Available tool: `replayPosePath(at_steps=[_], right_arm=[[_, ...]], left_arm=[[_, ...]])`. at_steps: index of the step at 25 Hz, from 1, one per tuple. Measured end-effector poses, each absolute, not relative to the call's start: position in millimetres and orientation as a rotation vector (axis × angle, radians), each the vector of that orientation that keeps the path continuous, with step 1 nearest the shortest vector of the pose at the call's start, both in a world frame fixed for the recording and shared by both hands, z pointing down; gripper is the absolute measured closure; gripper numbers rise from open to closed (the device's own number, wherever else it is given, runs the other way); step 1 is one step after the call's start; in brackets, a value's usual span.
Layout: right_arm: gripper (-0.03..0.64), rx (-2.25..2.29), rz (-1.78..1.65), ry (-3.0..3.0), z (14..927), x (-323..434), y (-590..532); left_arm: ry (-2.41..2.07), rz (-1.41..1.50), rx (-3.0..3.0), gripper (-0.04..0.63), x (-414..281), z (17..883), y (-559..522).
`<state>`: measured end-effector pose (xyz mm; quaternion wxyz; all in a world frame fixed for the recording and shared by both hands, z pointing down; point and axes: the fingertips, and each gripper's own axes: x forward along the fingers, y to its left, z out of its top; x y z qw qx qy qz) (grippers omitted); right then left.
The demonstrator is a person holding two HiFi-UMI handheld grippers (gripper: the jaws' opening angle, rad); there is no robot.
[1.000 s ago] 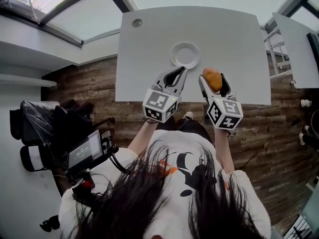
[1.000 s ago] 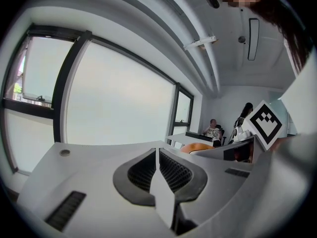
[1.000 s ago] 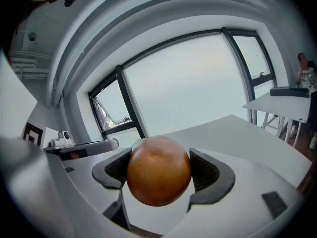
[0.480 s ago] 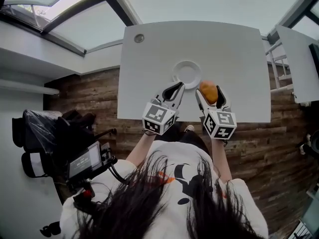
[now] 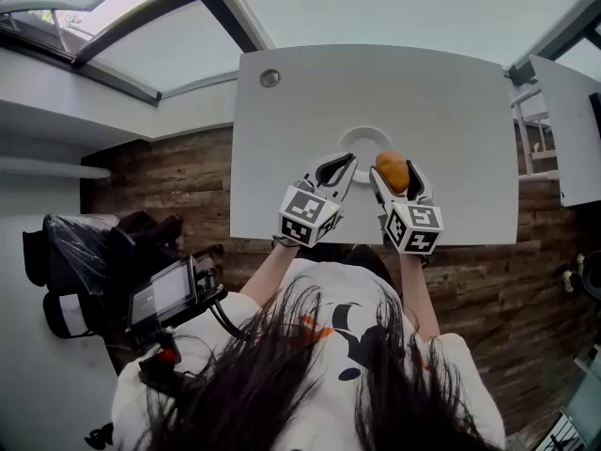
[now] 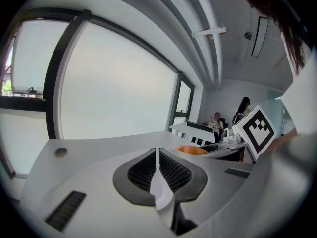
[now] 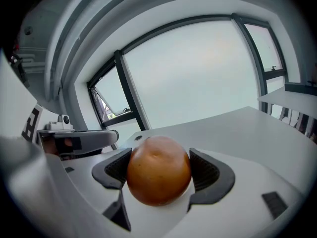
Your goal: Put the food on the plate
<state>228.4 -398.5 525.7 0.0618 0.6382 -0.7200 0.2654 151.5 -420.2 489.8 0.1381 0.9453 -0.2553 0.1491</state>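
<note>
One piece of food (image 5: 392,171) is all there is to move, and it is round and orange, a bit like a little bun or a fruit. The right gripper (image 5: 395,180) has it squeezed between its two dark pads (image 7: 204,173), one pad on each side, so the food is held tight and is not lying on anything. The left gripper (image 5: 344,163) holds nothing; its two jaws are pressed together with no gap and nothing in between. Both grippers are side by side over the near part of the white table (image 5: 441,92). The plate (image 5: 365,132) is white and round and sits on the table just past the grippers, and it has nothing on it. From the head view the food looks to be right by the near right edge of the plate, maybe a little over the rim, but I cannot tell how high up it is. So the picking up is done, and the food is almost there. What is left, I think, is to bring the food over the middle of the plate, lower it, and open the right jaws to let it go. It is round, so it could roll if it is dropped from too high.
</note>
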Motion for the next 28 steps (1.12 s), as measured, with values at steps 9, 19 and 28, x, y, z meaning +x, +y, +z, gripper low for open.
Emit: replayPosePath(at_steps=[9, 19, 28], right_arm=[[0.245, 1.775, 0.688, -2.206, 569, 217, -408], [0.245, 1.635, 0.582, -2.167, 601, 213, -413], [0.245, 1.573, 0.561, -2.104, 619, 211, -421]], left_arm=[[-0.681, 0.436, 2.737, 0.589, 163, 495, -414], [-0.663, 0.451, 2.724, 0.589, 163, 500, -406], [-0.676, 0.449, 2.699, 0.589, 158, 505, -422]])
